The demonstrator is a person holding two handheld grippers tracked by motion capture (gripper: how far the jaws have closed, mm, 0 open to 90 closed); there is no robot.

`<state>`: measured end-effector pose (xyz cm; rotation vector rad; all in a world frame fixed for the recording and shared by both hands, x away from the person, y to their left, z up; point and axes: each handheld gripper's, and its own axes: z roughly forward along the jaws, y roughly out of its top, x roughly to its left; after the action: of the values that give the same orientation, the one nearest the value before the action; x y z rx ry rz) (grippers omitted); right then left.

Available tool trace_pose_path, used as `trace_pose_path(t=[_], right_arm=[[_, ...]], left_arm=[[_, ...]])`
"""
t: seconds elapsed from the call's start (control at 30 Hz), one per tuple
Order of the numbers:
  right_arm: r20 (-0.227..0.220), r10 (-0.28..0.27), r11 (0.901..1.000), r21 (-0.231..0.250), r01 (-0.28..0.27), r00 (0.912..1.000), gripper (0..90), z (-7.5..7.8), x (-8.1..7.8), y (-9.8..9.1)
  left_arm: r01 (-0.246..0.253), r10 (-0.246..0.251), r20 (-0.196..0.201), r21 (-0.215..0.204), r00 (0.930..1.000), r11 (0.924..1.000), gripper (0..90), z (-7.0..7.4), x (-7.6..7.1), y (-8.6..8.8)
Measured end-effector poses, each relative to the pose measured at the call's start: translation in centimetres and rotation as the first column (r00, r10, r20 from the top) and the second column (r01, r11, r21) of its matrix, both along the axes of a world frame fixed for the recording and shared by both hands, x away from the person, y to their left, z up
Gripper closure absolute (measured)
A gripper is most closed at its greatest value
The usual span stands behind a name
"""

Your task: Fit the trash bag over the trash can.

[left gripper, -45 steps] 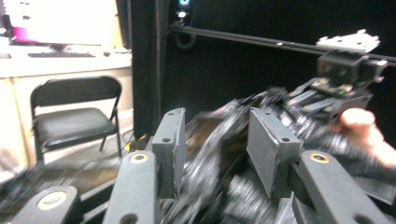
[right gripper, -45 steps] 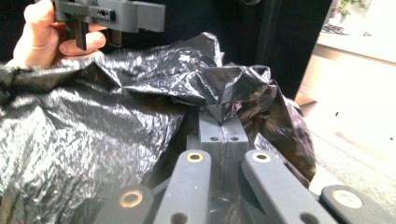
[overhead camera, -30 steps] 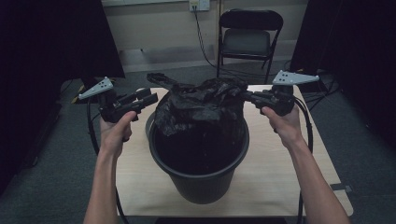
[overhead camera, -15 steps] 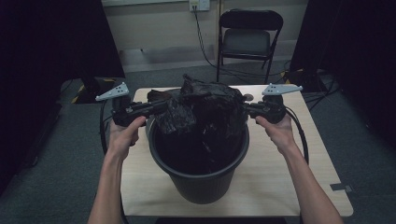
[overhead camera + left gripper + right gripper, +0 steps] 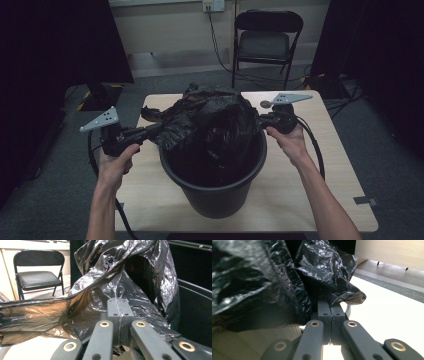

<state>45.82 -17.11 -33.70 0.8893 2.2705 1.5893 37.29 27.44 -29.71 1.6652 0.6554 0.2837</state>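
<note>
At the left of the high view, the left claw [image 5: 150, 131] sits just off the left side of the black bucket [image 5: 215, 195], held in the person's left hand [image 5: 114, 162] with its grey plate tilted up. Its jaws have just been closing and now stand pressed together, pinching a fold of the black plastic bag [image 5: 212, 122]; in the left gripper view the left claw [image 5: 121, 305] is clamped on the film, and a stretched band of the bag [image 5: 130, 285] runs off to the left, thin enough there to look brownish.

The bag is bunched over the mouth of the bucket, partly hanging down inside and partly heaped above the rim, with a loose flap trailing over the left edge. The bucket stands in the middle of the pale wooden worktop [image 5: 320, 165].

On the right side the right claw [image 5: 261, 120] meets the bag near the rim, gripped by the right hand [image 5: 289, 140]. In the right gripper view the right claw [image 5: 330, 305] is closed tight on a crumpled edge of the bag [image 5: 322, 267]
</note>
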Motion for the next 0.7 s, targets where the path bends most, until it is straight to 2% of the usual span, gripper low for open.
trace_pose_path(t=[0.03, 0.13, 0.2, 0.33, 0.4, 0.47, 0.53, 0.63, 0.7], right_arm=[[0.001, 0.001, 1.0, -0.003, -0.001, 1.0, 87.5, 0.0, 0.1, 0.1], [0.017, -0.006, 0.9999, 0.008, 0.006, 0.9998, 83.8, 0.6, 0.2, 0.1], [0.034, -0.01, 0.9998, 0.015, 0.009, 0.9994, 84.2, 1.4, 0.3, 0.0], [0.055, -0.008, 0.9996, 0.027, 0.006, 0.9985, 88.1, 2.9, 0.9, 0.3], [0.06, -0.008, 0.9994, 0.035, 0.005, 0.9981, 88.4, 3.4, 1.2, 0.5], [0.066, -0.006, 0.9991, 0.042, 0.004, 0.9978, 85.9, 3.8, 1.4, 0.8], [0.072, -0.007, 0.9994, 0.036, 0.004, 0.9974, 77.7, 4.1, 1.4, 1.1], [0.086, -0.024, 0.999, 0.039, 0.021, 0.996, 63.0, 4.6, 1.0, 1.0], [0.092, -0.042, 0.9984, 0.041, 0.039, 0.9949, 58.6, 4.9, 0.8, 0.7]], left_arm=[[-0.003, 0.003, 0.007, -0.015, 1.0, 0.9999, 88.9, 0.1, 0.0, 0.0], [-0.002, 0.004, 0.037, -0.061, 0.9993, 0.9981, 73.9, 1.1, 0.4, 0.2], [-0.01, 0.013, 0.053, -0.07, 0.9985, 0.9975, 63.3, 2.0, 0.8, 0.0], [0.002, 0.003, 0.077, -0.073, 0.997, 0.9974, 56.3, 3.5, 2.5, -0.7], [0.015, -0.011, 0.06, -0.064, 0.9981, 0.9978, 51.0, 3.4, 3.4, -1.1], [0.007, -0.006, 0.023, -0.027, 0.9997, 0.9996, 46.4, 2.9, 4.4, -1.7], [0.009, -0.009, -0.009, -0.001, 0.9999, 1.0, 49.1, 2.1, 5.0, -2.0], [0.033, -0.034, -0.035, -0.028, 0.9988, 0.9991, 59.8, 0.9, 5.2, -1.7], [0.043, -0.044, -0.042, -0.036, 0.9981, 0.9984, 64.9, 0.5, 5.1, -1.5]])
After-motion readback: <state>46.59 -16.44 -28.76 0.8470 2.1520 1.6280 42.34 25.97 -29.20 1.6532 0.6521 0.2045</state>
